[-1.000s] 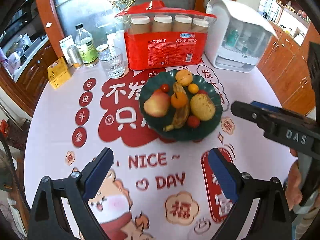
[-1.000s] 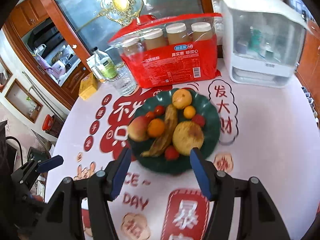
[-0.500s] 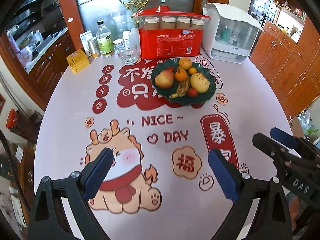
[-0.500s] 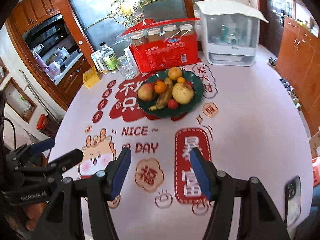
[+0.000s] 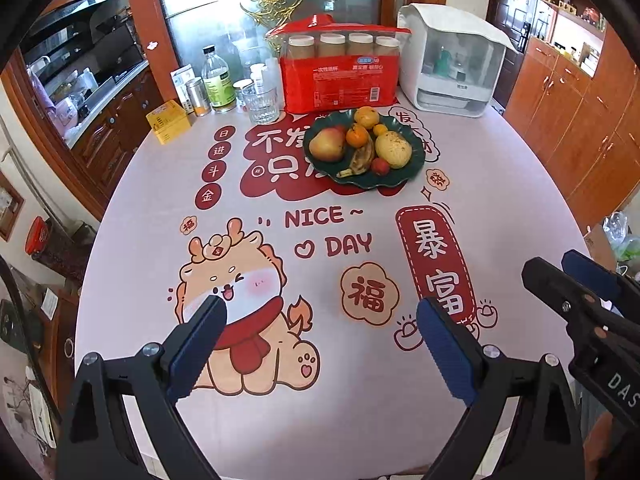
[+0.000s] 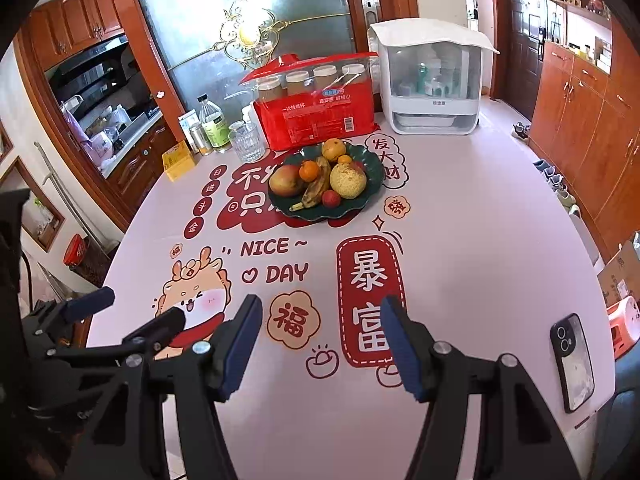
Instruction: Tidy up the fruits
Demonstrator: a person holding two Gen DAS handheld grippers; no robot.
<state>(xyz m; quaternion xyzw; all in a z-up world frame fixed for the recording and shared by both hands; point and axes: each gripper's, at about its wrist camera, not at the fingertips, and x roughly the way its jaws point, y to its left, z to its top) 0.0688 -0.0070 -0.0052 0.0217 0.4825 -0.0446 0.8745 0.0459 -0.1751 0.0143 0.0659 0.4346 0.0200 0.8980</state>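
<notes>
A dark green plate [image 5: 412, 168] [image 6: 374, 184] stands at the far middle of the round table and carries all the fruit: an apple [image 5: 327, 145] [image 6: 286, 180], a spotted pear [image 5: 394, 149] [image 6: 348, 180], a brown banana [image 5: 361, 159] [image 6: 316, 190], oranges [image 5: 357, 136] [image 6: 309, 170] and small red fruits [image 5: 380, 166] [image 6: 331, 199]. My left gripper [image 5: 320, 322] hangs open over the near part of the table, nothing between its blue pads. My right gripper [image 6: 320, 322] is open and empty too, near the table's front edge, far from the plate. Each gripper shows at the edge of the other's view.
Behind the plate stand a red pack of paper cups [image 5: 340, 76], a white cabinet appliance [image 5: 452, 60], a glass [image 5: 261, 103], bottles [image 5: 216, 80] and a yellow box [image 5: 168, 121]. A phone [image 6: 572, 360] lies at the table's right front edge. Wooden cupboards line the right.
Both grippers have drawn back from the plate toward the table's near edge and a little up, so the plate looks far smaller. Both stayed open and empty.
</notes>
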